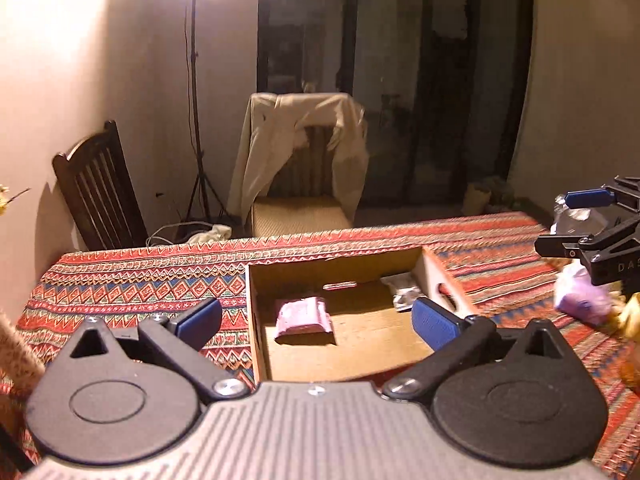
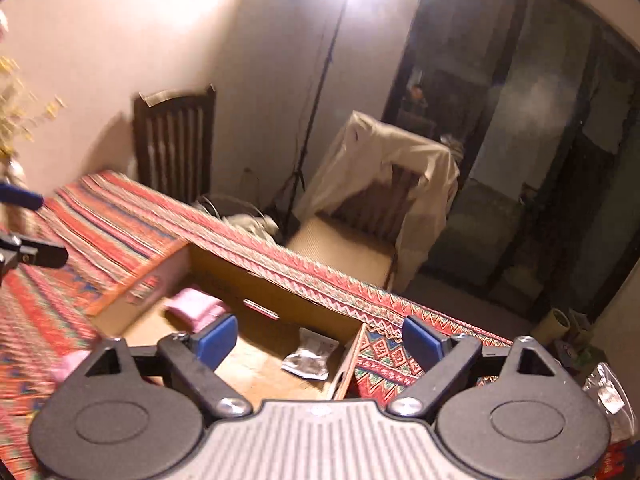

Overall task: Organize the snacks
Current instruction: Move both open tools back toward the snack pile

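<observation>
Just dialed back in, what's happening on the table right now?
Snacks are being sorted into the cardboard box on the patterned tablecloth. A pink packet and a silver packet already lie inside it. Both the left tool and the right tool hover open and empty over the box. More snacks wait outside, including a purple packet.

Motion blur smears the patterned worktop along the right wrist view's left side, where a pink packet is unreadable. In the left wrist view, the right tool is cut off by the frame edge, as is a blurred purple wrapper beneath it.
</observation>
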Demonstrator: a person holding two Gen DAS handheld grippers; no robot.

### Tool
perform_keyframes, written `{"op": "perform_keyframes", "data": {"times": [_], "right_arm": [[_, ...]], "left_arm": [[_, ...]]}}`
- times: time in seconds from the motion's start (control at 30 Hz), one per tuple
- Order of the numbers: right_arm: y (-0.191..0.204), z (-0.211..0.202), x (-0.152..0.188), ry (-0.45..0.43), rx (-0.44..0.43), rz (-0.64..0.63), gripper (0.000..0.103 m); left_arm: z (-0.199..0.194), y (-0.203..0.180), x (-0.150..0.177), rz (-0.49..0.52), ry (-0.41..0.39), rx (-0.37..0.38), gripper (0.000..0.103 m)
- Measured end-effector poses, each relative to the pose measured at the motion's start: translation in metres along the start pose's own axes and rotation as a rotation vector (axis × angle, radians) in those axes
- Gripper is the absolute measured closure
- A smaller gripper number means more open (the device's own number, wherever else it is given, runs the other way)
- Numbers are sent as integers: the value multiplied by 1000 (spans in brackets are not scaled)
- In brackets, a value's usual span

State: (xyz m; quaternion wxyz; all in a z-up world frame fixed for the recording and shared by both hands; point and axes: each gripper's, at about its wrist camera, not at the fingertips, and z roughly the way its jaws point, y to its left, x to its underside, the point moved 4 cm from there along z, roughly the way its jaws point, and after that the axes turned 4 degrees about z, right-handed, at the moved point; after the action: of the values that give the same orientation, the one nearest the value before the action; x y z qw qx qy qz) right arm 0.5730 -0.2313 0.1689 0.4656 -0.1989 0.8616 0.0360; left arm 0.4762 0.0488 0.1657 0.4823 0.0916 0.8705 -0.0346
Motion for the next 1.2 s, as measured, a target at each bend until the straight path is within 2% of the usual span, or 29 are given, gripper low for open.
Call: {"op": "perform_keyframes", "data": {"times": [0.1,0.27,0.43,0.57,0.7,0.93,1.03,1.2], "right_arm": [[1,-62,9,-49,-58,38,1],[7,-145,48,-107,-138,60,1],[22,-207,107,-195,-168,82,0],[36,-234,156,-266,-156,118,0],[57,-254,207,-314,-139,142,0],[105,-249,296,-365,18,133,0],[116,-235,331,-371,7,171,0],[124,-217,364,-320,-31,218,0]], "left_arm": [[-53,-11,24,-10,-46,7,0],[-127,-29,72,-20,-112,8,0],[-174,-42,128,-70,-203,-40,0],[-195,-52,174,-113,-233,-34,0],[-214,-62,215,-120,-267,-104,0],[-211,-65,275,-154,-233,-145,0],[-200,-71,293,-118,-204,-180,0],[-183,-82,309,-61,-155,-179,0]]}}
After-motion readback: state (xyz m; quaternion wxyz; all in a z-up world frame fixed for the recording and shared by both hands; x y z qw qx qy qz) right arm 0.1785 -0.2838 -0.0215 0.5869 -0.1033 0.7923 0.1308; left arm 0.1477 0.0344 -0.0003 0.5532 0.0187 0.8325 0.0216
